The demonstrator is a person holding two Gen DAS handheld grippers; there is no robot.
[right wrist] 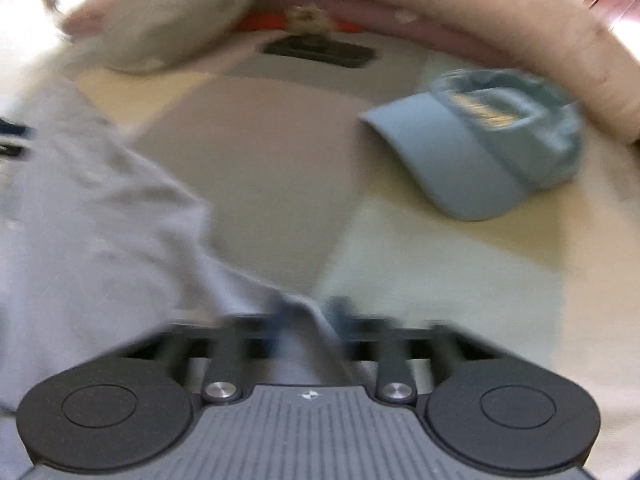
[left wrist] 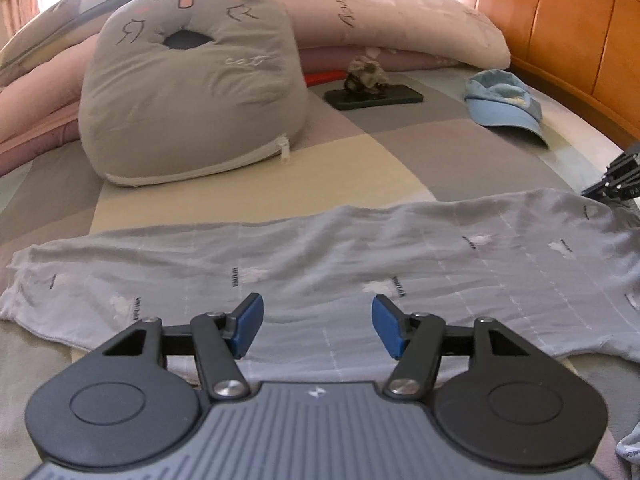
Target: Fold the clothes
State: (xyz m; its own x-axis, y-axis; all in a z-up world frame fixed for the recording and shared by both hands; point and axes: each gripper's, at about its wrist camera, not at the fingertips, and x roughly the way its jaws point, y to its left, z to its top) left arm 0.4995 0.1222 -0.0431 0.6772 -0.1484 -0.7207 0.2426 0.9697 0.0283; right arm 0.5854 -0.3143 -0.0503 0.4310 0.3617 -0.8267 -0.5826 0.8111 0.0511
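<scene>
Grey garment (left wrist: 320, 256), printed with small white patches and dark lettering, lies spread across the checked bed (left wrist: 360, 152). Left gripper (left wrist: 317, 330) hovers over its near edge, jaws apart with nothing between them. Right gripper (right wrist: 308, 320) is clamped onto a fold of the same cloth, though that view is blurred. Beyond sit a cat pillow (left wrist: 192, 80) and blue cap (left wrist: 504, 98)

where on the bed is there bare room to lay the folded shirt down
Bare bedspread lies between the grey garment and the phone, bordered left by the cat pillow and right by the blue cap. Along the pink bolster it is crowded.
</scene>
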